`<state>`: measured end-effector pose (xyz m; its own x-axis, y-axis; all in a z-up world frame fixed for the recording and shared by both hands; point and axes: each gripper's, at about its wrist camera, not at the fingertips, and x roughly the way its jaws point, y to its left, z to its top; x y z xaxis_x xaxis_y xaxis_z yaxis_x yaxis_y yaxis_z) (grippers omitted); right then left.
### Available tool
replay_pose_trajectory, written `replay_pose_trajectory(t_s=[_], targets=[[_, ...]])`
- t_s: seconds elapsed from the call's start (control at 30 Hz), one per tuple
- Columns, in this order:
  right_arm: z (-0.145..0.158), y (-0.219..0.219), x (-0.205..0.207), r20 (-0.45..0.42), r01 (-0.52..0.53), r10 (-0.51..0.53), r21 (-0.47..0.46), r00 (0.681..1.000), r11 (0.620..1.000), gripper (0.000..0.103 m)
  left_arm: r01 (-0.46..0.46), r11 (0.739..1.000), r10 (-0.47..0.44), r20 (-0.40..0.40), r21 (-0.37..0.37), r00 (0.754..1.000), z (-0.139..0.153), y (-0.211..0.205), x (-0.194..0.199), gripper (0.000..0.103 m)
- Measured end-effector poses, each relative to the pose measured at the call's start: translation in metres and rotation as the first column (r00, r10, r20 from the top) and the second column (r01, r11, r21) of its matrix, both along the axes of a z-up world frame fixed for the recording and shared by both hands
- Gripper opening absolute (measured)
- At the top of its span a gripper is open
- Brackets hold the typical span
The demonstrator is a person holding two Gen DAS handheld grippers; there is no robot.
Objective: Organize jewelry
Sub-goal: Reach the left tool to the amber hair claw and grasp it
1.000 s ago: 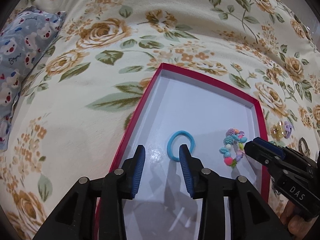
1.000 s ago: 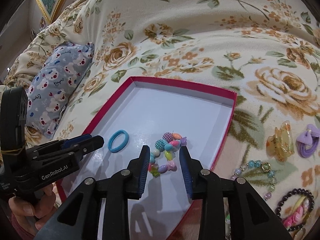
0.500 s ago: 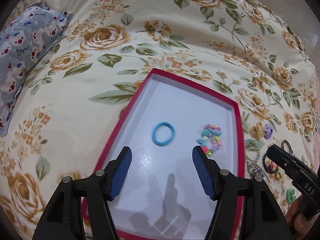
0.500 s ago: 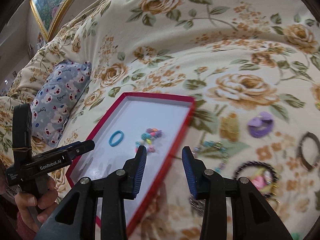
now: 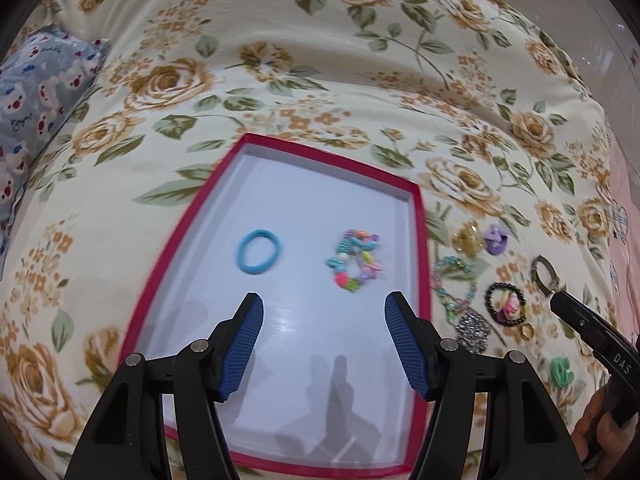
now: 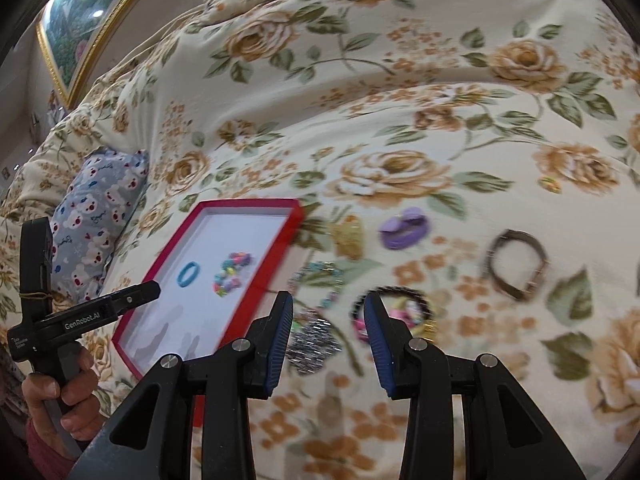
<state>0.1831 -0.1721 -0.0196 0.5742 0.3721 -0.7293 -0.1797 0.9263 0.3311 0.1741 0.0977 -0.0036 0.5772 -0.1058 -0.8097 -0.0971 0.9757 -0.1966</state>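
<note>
Now both grippers are empty. The left gripper [image 5: 324, 344] hangs over the near half of the red-rimmed tray [image 5: 424, 240], its jaws standing wide with nothing between them; ahead of it and slightly left lies the blue hair tie [image 5: 260, 257], ahead and slightly right the multicoloured bead bracelet [image 5: 354, 261]. The right gripper [image 6: 328, 336] has its jaws parted moderately, also holding nothing, above the loose jewelry on the floral bedspread [image 6: 400, 120].

Just ahead of its left finger lies a sparkly silver piece [image 6: 314, 346]; past its right finger sits a dark bead bracelet [image 6: 394, 312] with a pink ornament inside. Farther out are a purple hair clip [image 6: 404, 228], an amber claw clip [image 6: 350, 236] and a brown band [image 6: 516, 264].

The risk, as I judge it, is crowding: the silver piece, the dark bracelet and a pale bead strand [image 6: 320, 280] lie close together, so closing here may snag two items or pinch the soft cover.

A second ago both grippers were low inside the tray, the left around the hair tie and the right around the bead bracelet; since then both have released and the right has swung out over the bedspread.
</note>
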Motion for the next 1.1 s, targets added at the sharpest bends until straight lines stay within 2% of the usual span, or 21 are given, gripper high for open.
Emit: replay_pose_trajectory(t_s=[0.37,0.63,0.83,1.1], targets=[[-0.002,-0.049,-0.009,-0.005,0.091,-0.092,-0.012,0.996,0.996,0.039,0.092,0.996,-0.092,-0.006,0.011,0.996,0.002,-0.038,0.015,0.063],[-0.006,-0.067,-0.011,-0.012,0.130,-0.130,-0.020,0.991,0.991,0.039,0.137,0.990,-0.137,-0.009,0.018,0.991,0.000,-0.063,0.027,0.064],[-0.007,-0.079,-0.008,-0.018,0.177,-0.178,-0.050,0.984,0.983,0.039,0.164,0.986,-0.164,-0.015,0.018,0.986,-0.004,-0.079,0.039,0.068],[-0.016,-0.093,0.006,-0.040,0.240,-0.244,-0.081,0.969,0.967,0.043,0.204,0.979,-0.204,-0.024,0.023,0.979,-0.014,-0.107,0.069,0.068]])
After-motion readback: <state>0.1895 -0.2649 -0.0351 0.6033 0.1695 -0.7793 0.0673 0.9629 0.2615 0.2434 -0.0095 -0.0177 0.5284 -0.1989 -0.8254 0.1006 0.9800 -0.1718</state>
